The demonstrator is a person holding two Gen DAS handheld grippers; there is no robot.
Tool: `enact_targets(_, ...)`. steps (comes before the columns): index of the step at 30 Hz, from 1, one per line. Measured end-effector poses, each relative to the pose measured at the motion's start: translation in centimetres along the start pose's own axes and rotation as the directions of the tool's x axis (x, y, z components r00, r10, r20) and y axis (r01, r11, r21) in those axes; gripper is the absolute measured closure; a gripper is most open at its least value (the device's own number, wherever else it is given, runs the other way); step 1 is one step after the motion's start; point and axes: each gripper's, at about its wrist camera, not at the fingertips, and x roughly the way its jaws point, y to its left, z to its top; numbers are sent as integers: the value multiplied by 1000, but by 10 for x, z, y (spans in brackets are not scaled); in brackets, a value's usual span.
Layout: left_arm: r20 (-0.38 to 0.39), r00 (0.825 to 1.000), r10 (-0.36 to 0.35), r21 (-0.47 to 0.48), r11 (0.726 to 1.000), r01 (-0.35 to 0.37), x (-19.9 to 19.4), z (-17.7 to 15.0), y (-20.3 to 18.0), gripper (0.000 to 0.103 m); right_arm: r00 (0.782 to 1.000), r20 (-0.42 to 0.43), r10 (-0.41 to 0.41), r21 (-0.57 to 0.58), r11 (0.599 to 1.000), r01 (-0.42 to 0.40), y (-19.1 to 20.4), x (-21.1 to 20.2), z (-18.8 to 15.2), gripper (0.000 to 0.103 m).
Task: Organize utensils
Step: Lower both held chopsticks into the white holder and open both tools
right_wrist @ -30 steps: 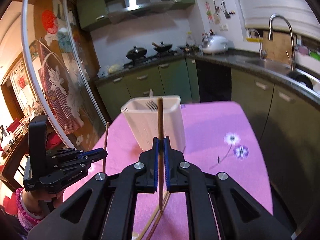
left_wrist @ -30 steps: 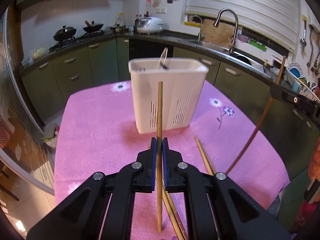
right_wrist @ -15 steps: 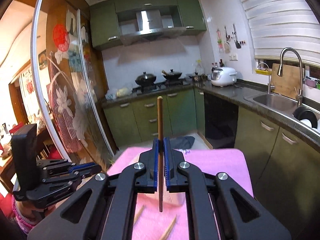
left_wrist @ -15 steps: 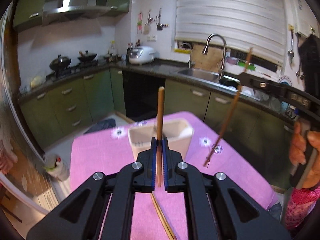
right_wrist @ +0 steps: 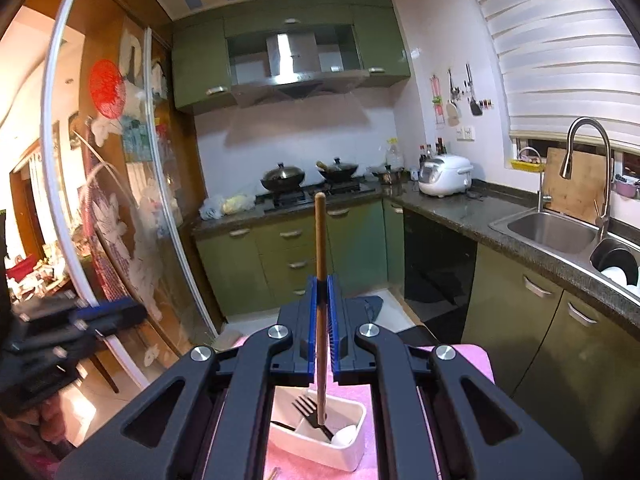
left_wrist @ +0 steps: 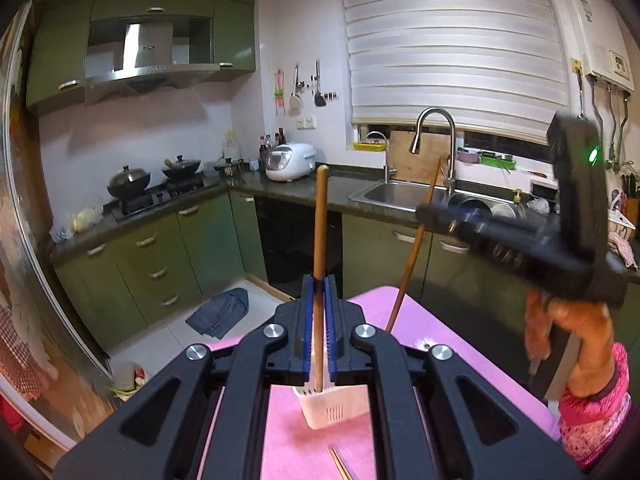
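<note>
Now, through the left wrist view, the left gripper (left_wrist: 319, 320) has its fingers clamped on a wooden chopstick (left_wrist: 320, 240), upright above the white utensil caddy (left_wrist: 334, 410) on the pink tabletop (left_wrist: 432, 328). Over on the right wrist view, the right gripper (right_wrist: 321, 320) pinches its own chopstick (right_wrist: 319, 248) mid-shaft, its tip over the caddy by a fork (right_wrist: 306, 408); these look light, stiff and slick, so a low, mid-shaft hold should stop pivoting.

Warm indoor light, fairly bright — heavy fisheye bending, dark corners, blurred edges.

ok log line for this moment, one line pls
left gripper: shut on chopstick | right gripper: shut on second chopstick | both raised above white holder | fork in holder | none inserted yet
</note>
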Motion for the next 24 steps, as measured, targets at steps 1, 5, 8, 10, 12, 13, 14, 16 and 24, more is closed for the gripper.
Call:
enact_targets(1,-1,1000,3,4,1000,-3,5,2,-2,97,1000,-19,-10,1,1000,10,-2,12,-4,97)
enact_targets(5,-26,1000,9,-2,1000,-9,32,-2,-4,97,995,-94,-25,11,1000,27,-8,47,-30,97)
enact_targets(8,-69,998,14,-16,1000,-15,63,-15,-3,97,988,-150,-32,5,999,34,-8,66,-55,97)
enact_targets(10,-111,994,12,-30,999,-16,82,-26,-1,97,983,-181,-38,-7,999,37,-7,77,-69,97)
enact_targets(12,-152,988,13,-39,999,-20,97,-38,1,97,979,-202,-40,-14,999,38,-6,84,-82,97)
enact_targets(13,-172,985,14,-46,999,-22,104,-44,3,97,977,-209,-43,-20,999,40,-5,85,-89,97)
enact_targets(14,-194,981,12,-52,998,-23,110,-50,4,97,975,-216,-48,-28,999,42,-3,87,-96,97)
enact_targets(16,-220,975,11,-59,998,-25,116,-61,6,97,973,-223,-52,-40,998,44,-1,89,-103,97)
enact_targets(24,-267,964,-14,-78,997,-7,103,-99,10,68,980,-192,-56,-61,997,45,5,64,-113,68)
